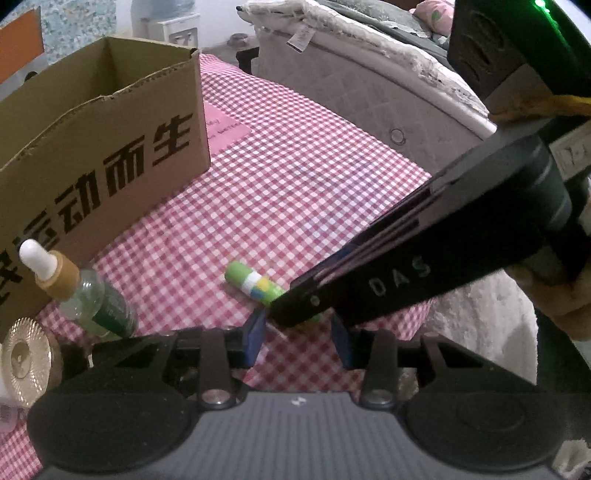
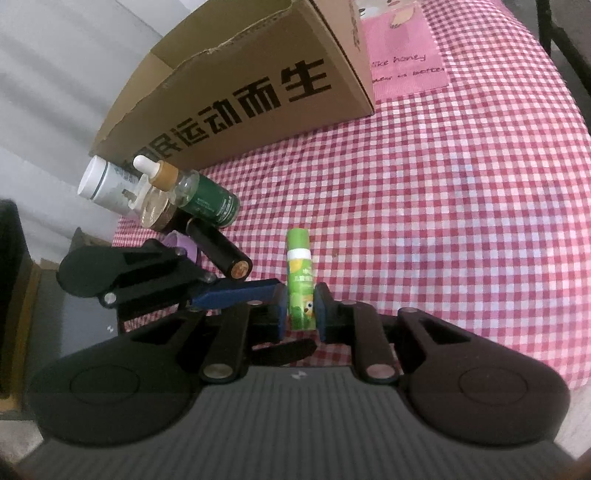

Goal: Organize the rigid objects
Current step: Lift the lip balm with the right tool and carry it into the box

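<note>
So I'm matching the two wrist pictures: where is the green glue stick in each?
Left wrist: green glue stick lies low centre on the checked cloth, its near end hidden by the right tongs.
Right wrist: low centre, clamped between the blue pads.
Shared landmark: the cardboard box.

Table cover: red-and-white checked cloth (image 2: pixel 461 206), spread flat.
Pink printed card (image 2: pixel 402 55): lying on the cloth, just beside the box.
Background: quilted mattress edge (image 1: pixel 369 96); pink pillow (image 1: pixel 436 11).

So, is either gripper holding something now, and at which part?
The right gripper holds the green tube near its bottom end; the left gripper holds nothing.
</note>
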Tool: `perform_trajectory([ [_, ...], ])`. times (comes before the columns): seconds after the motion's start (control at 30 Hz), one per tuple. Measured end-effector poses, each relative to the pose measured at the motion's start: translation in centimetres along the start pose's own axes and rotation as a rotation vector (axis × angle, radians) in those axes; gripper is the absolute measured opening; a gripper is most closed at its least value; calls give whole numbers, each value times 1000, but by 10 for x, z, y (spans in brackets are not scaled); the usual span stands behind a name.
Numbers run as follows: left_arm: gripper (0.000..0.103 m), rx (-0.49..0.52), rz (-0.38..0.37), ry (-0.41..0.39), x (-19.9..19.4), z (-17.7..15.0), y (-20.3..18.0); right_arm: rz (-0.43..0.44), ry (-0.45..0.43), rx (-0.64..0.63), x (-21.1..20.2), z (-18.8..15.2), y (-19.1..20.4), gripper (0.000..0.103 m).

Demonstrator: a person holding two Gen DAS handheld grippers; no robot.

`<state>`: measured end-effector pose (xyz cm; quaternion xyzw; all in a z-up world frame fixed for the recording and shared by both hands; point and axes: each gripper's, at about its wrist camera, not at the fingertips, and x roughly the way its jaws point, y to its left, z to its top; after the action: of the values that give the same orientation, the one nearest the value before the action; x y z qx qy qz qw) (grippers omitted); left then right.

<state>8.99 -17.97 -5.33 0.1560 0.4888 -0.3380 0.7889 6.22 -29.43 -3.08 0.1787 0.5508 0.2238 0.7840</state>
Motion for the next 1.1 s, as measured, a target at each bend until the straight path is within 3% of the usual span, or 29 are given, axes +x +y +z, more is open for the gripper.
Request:
perform_trajectory([
  [0.27,41,7,29,-13,4,5,-2,11,34,-82,4,6,2,17],
  [0.53,41,3,49,-53,-1,2,-3,32,-42,-49,5,-2,-1,16],
  [0.7,41,21,78,-127,-37,-4,-14,25,-96,-59,-18,-10,11,15],
  [0.87,42,24,134,-242,-84,-10,-15,5,-171,-135,-50,-10,48,15],
  [1.1,46,-31,268,-377,-166,-9,23,59,-275,-301,-83,21,125,15],
])
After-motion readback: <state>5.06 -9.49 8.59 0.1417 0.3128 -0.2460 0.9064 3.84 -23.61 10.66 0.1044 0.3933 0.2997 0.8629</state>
